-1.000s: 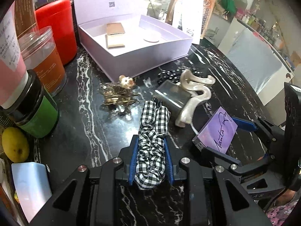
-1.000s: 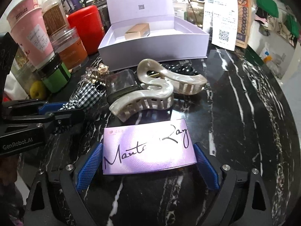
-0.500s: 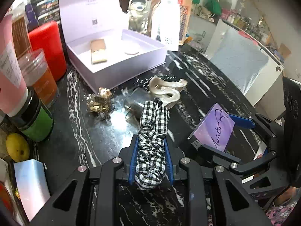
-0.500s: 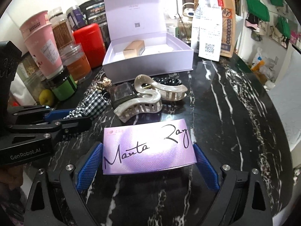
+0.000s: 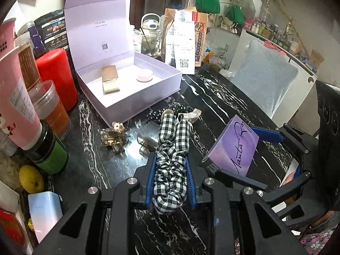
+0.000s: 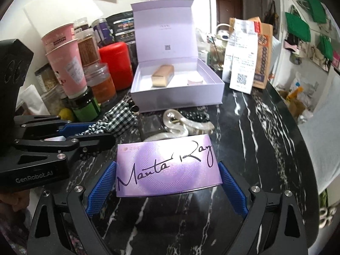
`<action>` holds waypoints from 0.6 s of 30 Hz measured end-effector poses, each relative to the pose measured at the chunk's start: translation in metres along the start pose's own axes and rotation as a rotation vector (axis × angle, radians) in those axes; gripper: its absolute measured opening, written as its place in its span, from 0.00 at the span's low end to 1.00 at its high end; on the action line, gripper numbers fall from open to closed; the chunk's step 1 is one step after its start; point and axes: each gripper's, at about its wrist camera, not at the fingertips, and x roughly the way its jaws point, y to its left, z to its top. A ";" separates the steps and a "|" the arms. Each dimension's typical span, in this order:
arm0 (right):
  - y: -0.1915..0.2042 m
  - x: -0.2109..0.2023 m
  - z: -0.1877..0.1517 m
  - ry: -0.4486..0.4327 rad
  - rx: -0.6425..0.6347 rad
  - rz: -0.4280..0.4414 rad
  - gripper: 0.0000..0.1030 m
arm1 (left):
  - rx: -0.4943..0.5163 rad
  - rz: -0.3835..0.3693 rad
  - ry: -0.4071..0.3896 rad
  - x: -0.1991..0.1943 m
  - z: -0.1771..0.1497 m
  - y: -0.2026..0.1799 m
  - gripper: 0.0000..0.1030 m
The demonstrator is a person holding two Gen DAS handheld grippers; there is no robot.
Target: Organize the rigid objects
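My left gripper (image 5: 171, 159) is shut on a black-and-white checked scrunchie (image 5: 172, 148), held above the black marble table; it also shows in the right wrist view (image 6: 119, 121). My right gripper (image 6: 167, 180) is shut on a purple "Manta Ray" box (image 6: 166, 169), also seen in the left wrist view (image 5: 233, 148). An open lilac gift box (image 5: 136, 97) stands beyond, holding a gold box (image 5: 110, 78) and a pink jar (image 5: 144, 77). Pearly hair claws (image 6: 182, 125), a dark clear case (image 5: 148, 139) and a gold trinket (image 5: 112, 137) lie on the table in front of it.
At the left stand pink cups (image 5: 14, 97), a red canister (image 5: 56, 78), an orange jar (image 5: 51, 108), a green jar (image 5: 50, 155) and a lemon (image 5: 30, 178). A paper bag with a receipt (image 6: 246, 63) stands behind the gift box. The table edge curves at right (image 6: 306, 148).
Both grippers have risen and drawn back from the table with their loads. The gift box and table objects now look smaller and lower in view.
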 end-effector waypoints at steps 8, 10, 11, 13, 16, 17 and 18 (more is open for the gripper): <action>-0.002 0.003 0.017 -0.014 -0.018 0.020 0.92 | 0.003 0.001 -0.026 0.001 0.019 0.000 0.25; -0.004 0.004 0.022 -0.018 -0.020 0.020 0.92 | 0.003 0.001 -0.031 0.004 0.026 0.002 0.25; -0.005 0.005 0.024 -0.019 -0.021 0.019 0.92 | 0.003 0.001 -0.032 0.005 0.028 0.002 0.25; -0.008 0.008 0.030 -0.021 -0.019 0.017 0.92 | 0.004 -0.002 -0.032 0.007 0.034 0.003 0.25; -0.014 0.012 0.038 -0.023 -0.014 0.014 0.92 | 0.005 -0.003 -0.034 0.012 0.046 0.006 0.25; -0.017 0.014 0.042 -0.024 -0.012 0.013 0.92 | 0.004 -0.004 -0.035 0.014 0.050 0.007 0.25; -0.019 0.016 0.044 -0.023 -0.011 0.013 0.92 | 0.003 -0.004 -0.035 0.015 0.052 0.008 0.25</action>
